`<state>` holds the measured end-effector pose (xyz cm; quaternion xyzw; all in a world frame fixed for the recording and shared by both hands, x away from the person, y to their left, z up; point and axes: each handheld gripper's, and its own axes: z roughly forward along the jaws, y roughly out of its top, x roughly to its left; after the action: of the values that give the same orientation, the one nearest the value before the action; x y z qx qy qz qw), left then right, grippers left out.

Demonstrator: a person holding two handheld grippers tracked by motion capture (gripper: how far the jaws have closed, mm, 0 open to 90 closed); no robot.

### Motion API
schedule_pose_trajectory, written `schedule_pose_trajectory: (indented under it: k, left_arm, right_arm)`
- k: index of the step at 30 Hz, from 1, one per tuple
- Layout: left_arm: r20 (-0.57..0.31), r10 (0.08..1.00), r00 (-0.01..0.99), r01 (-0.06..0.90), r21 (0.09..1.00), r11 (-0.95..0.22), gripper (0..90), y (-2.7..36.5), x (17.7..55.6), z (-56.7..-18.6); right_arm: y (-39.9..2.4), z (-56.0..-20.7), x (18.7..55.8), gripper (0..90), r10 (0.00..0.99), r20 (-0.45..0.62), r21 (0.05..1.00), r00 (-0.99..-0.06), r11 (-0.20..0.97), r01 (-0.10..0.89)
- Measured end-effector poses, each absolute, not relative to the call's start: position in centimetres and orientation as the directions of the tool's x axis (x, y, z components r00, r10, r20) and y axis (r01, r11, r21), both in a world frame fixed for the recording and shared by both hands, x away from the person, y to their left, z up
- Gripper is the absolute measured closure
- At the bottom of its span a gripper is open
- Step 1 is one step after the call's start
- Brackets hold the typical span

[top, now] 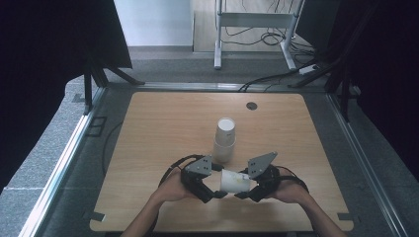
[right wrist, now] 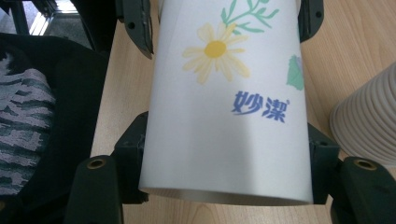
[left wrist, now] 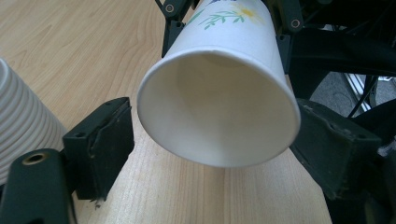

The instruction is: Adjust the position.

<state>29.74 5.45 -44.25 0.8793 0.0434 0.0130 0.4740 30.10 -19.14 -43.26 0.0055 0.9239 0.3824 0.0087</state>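
The right gripper (top: 245, 193) clamped the flowered paper cup's (top: 233, 180) base while the left gripper (top: 209, 193) gaped around its rim, so over-squeezing risked crushing it

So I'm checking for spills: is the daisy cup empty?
Empty: the cup, lying sideways, shows a bare white inside through its open mouth.

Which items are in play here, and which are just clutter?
In play: daisy-print paper cup, lying sideways between left hand-held gripper and right hand-held gripper; ribbed cup stack just behind.

Clutter: table grommet, floor cables, white stand.
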Motion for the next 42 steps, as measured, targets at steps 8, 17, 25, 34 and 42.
schedule_pose_trajectory:
  k: [8, 17, 25, 34, 42]
  left_arm:
    - [-0.013, 0.083, 0.996, 0.056, 0.837, -0.545, 25.4, 5.5, 29.7, -44.2]
    - [0.004, 0.078, 0.997, 0.04, 0.826, -0.562, 29.8, 5.4, 29.6, -44.3]
    - [0.016, 0.077, 0.997, 0.031, 0.821, -0.57, 32.6, 5.4, 29.6, -44.3]
    - [0.043, 0.088, 0.995, 0.018, 0.801, -0.598, 33.1, 5.4, 29.6, -43.6]
    - [0.08, 0.101, 0.992, 0.011, 0.728, -0.686, 33.0, 5.0, 29.5, -43.2]
  right_arm:
    - [-19.0, -43.3, 30.2, 35.2, 0.002, -0.013, 0.701, -1.0, 0.713, -0.008]
    - [-18.9, -43.5, 30.4, 35.2, -0.014, -0.008, 0.683, -1.0, 0.73, -0.015]
    - [-18.9, -43.7, 30.4, 35.3, -0.012, -0.006, 0.671, -1.0, 0.741, -0.013]
    - [-18.7, -43.8, 30.5, 27.4, 0.023, 0.002, 0.656, -1.0, 0.755, 0.019]
    - [-18.9, -43.1, 30.4, 23.1, 0.07, -0.028, 0.624, -0.997, 0.78, 0.037]
